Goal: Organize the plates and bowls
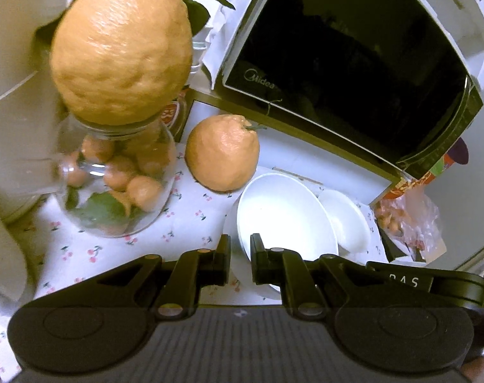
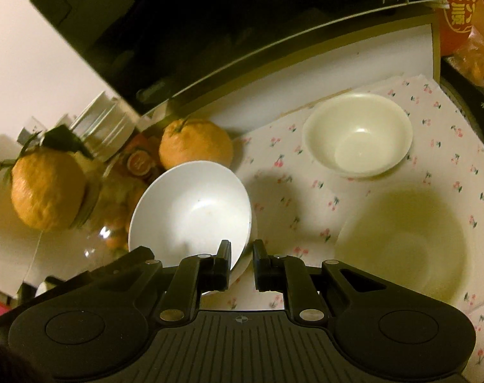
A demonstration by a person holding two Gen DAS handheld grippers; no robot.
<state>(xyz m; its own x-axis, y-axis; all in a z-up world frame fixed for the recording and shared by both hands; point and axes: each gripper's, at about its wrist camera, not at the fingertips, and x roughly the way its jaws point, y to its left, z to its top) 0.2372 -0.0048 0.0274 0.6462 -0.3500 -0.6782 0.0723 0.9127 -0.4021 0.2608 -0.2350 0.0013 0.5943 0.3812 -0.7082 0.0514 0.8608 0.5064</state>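
A white bowl point(image 1: 283, 214) tilts above the cherry-print cloth point(image 1: 184, 223), and my left gripper point(image 1: 241, 255) is shut on its near left rim. In the right wrist view, my right gripper point(image 2: 242, 261) is shut on the lower right rim of a tilted white bowl point(image 2: 190, 210). I cannot tell for sure whether it is the same bowl. A smaller white bowl point(image 2: 358, 134) rests on the cloth at the back right, also visible as the small bowl point(image 1: 347, 220) behind the held one. A large pale bowl point(image 2: 401, 242) sits at the near right.
A black microwave point(image 1: 353, 63) stands behind on a white shelf. An orange point(image 1: 222, 151) lies beside the held bowl. A glass jar point(image 1: 114, 185) of small oranges, topped by a big orange point(image 1: 120, 48), stands left. A snack bag point(image 1: 408, 220) lies right.
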